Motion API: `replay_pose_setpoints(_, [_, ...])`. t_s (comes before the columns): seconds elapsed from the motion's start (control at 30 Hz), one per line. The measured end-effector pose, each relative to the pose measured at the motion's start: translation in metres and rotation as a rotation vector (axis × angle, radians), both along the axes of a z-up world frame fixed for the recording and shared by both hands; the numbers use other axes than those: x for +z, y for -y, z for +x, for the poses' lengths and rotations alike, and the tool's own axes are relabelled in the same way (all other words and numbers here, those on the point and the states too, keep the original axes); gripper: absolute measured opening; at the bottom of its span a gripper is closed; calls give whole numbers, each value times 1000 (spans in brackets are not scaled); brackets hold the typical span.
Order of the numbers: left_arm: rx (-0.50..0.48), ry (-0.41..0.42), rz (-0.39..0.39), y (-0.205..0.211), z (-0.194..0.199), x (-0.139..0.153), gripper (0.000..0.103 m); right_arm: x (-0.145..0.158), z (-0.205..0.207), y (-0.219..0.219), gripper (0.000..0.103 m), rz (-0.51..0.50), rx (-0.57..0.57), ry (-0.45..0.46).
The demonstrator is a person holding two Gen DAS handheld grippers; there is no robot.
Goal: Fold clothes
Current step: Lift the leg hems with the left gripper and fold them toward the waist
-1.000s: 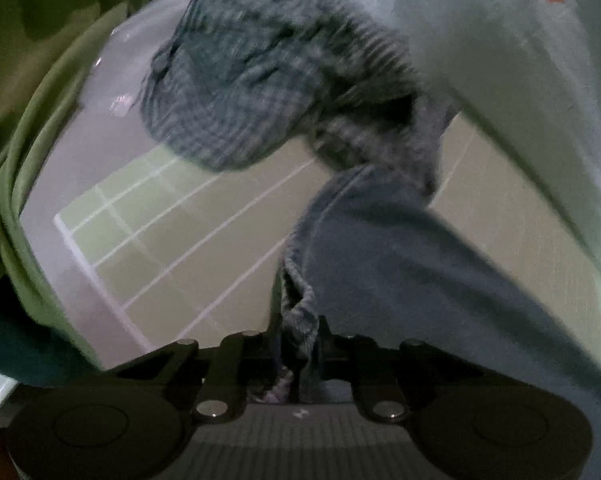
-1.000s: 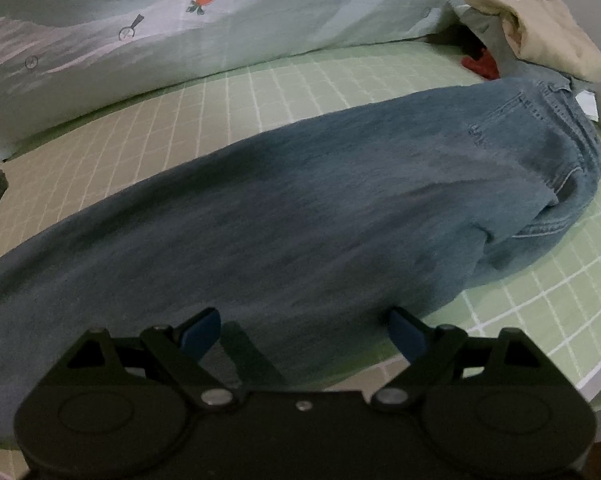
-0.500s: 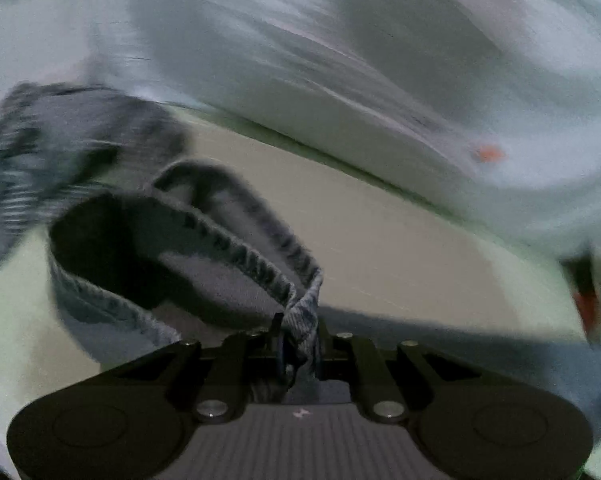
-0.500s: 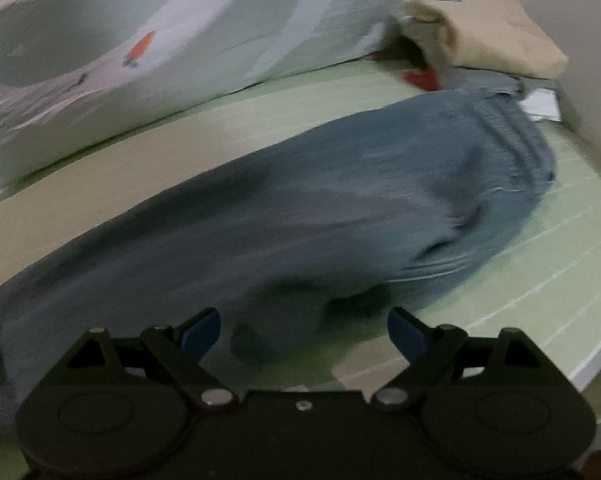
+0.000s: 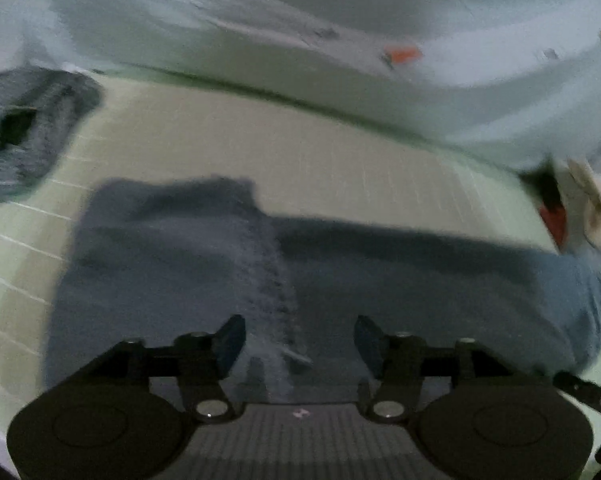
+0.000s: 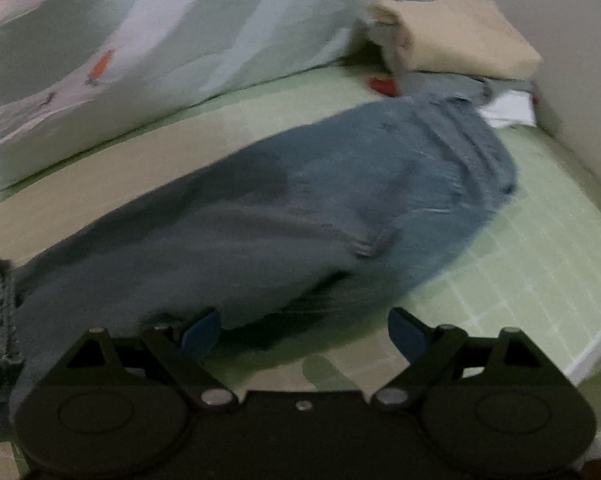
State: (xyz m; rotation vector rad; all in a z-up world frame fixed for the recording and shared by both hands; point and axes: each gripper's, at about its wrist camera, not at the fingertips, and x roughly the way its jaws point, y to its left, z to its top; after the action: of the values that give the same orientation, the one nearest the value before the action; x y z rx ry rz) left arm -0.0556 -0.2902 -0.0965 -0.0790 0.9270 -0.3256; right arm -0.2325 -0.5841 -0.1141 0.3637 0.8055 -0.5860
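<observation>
Blue jeans (image 5: 340,280) lie on the green checked mat (image 5: 260,140), their leg end folded back over the rest. The frayed hem (image 5: 268,280) runs toward my left gripper (image 5: 298,340), whose jaws are opening with the hem lying loose between the fingers, not pressed. In the right wrist view the jeans (image 6: 320,208) stretch from lower left to the waistband at upper right. My right gripper (image 6: 302,332) hangs open over the jeans' near edge, its left fingertip at the cloth and nothing gripped.
A pale quilt with carrot prints (image 6: 140,40) lies along the back. A plaid shirt (image 5: 24,128) sits at the left. A beige folded cloth (image 6: 460,36), something red (image 6: 382,84) and white paper (image 6: 508,110) are at the far right by a wall. The mat's edge (image 6: 588,360) drops off at the right.
The left gripper carried the jeans' hem across over the rest of the jeans and let it go, its jaws now apart. The right gripper shifted toward the jeans' near edge, still open.
</observation>
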Motion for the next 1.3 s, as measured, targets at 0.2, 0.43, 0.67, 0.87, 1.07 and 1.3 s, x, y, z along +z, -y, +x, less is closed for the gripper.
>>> replay_pose_setpoints(0.2, [162,-17,98,-70,14,-3,71,6,47,-55,91,-1,153,26])
replay_pose_setpoints(0.43, [197,-66,193,-129,43,-23,74,5,111,-143,91,42,329,69])
replay_pose_setpoints(0.67, [31,-71,225,-137,57,-47,77,-22,174,-216,91,88,411,44])
replay_pose_setpoints(0.87, [-40,-67,241,-134,56,-51,78,-35,190,-244,60,99,454,24])
replay_pose_setpoints(1.07, [-56,-86,200,-131,64,-53,79,-20,189,-247,15,112,499,50])
replay_pose_setpoints(1.3, [-198,-7,188,-98,53,-42,83,37,145,-231,15,-122,432,125])
